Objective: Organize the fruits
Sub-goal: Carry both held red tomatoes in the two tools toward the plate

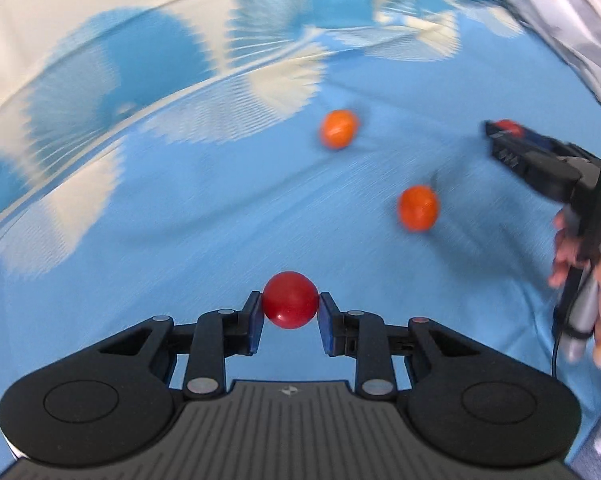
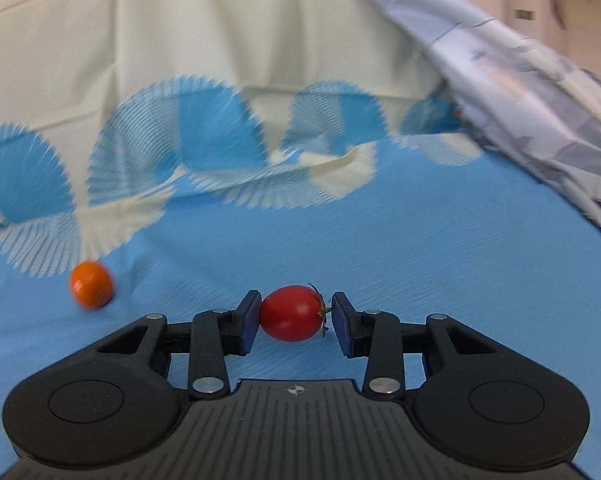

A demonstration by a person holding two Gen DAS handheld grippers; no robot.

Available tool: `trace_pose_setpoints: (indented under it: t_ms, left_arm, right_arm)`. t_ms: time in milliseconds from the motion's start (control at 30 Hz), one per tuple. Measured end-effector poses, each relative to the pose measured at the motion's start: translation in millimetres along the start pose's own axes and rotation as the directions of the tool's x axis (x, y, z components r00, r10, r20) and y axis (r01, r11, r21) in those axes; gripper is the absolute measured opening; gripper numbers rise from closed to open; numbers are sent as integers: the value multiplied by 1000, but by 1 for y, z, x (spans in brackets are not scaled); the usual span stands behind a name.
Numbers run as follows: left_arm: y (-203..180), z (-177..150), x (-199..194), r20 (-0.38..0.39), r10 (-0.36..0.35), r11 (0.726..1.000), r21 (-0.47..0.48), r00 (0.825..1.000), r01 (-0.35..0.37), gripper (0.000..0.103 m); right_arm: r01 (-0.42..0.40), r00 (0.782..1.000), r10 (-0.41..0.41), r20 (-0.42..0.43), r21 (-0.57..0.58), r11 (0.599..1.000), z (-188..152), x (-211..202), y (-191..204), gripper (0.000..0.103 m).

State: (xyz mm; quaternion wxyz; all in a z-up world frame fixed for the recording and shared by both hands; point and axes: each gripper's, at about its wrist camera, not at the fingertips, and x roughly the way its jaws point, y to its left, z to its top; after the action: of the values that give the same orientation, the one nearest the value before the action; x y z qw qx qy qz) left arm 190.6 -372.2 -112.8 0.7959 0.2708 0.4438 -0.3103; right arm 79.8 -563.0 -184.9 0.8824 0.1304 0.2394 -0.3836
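Note:
My left gripper (image 1: 290,312) is shut on a small round red tomato (image 1: 290,299), held just above the blue cloth. Beyond it, two small orange fruits lie on the cloth, one farther off (image 1: 338,129) and one nearer on the right (image 1: 417,208). My right gripper (image 2: 294,318) is shut on a red cherry tomato (image 2: 290,313) with a green stem at its right end. In the left wrist view the right gripper (image 1: 500,130) reaches in from the right edge with a red fruit (image 1: 509,126) at its tip. One orange fruit (image 2: 91,285) lies to the left in the right wrist view.
A blue cloth (image 1: 180,220) with white fan patterns covers the surface, with a cream border (image 2: 180,40) at the back. A crumpled pale sheet (image 2: 520,100) is piled along the right side. A person's hand (image 1: 572,248) grips the right gripper's handle.

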Motion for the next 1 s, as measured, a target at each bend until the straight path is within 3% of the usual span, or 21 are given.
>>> trace_pose_setpoints:
  t_ms: [100,200,333,467,600,767,833,1000]
  left_arm:
    - [16,-27,-40,-10,26,996,-82,1000,-27,32]
    - [26,-54,-79,-9,52,989,-138,999,-53,32]
    - [37,-95,-126,3,67,975,-213,998,-65,32]
    - [45,-138,-171,4,91,961,-263,996,-87,32]
    - [55,-177,-210,8,129,939,-322,992,-119,32]
    - [65,-225,-258,-5,197,906,-382,980,-184,32]
    - [69,-245,-276,2,210,892,-410,978,-191,32]
    - [75,-285,-310,31,235,866,-461,971,-195,32]
  right_arm:
    - [37,999,-36,28,0,999,3,-17,-2,40]
    - [17,997,-15,75,-25,1000,10,-55,5,40]
    - [-79,986,93,139,-106,991,18,-132,22,40]
    - [-227,963,251,101,-206,952,4,-217,40,40]
    - [-387,915,404,12,-260,885,-16,-290,60,40]
    - [-562,826,555,-96,-213,799,-30,-363,82,40]
    - [-612,790,601,-120,-214,761,-34,-390,91,40]
    - [-666,740,660,-129,-274,694,-41,-448,104,40]
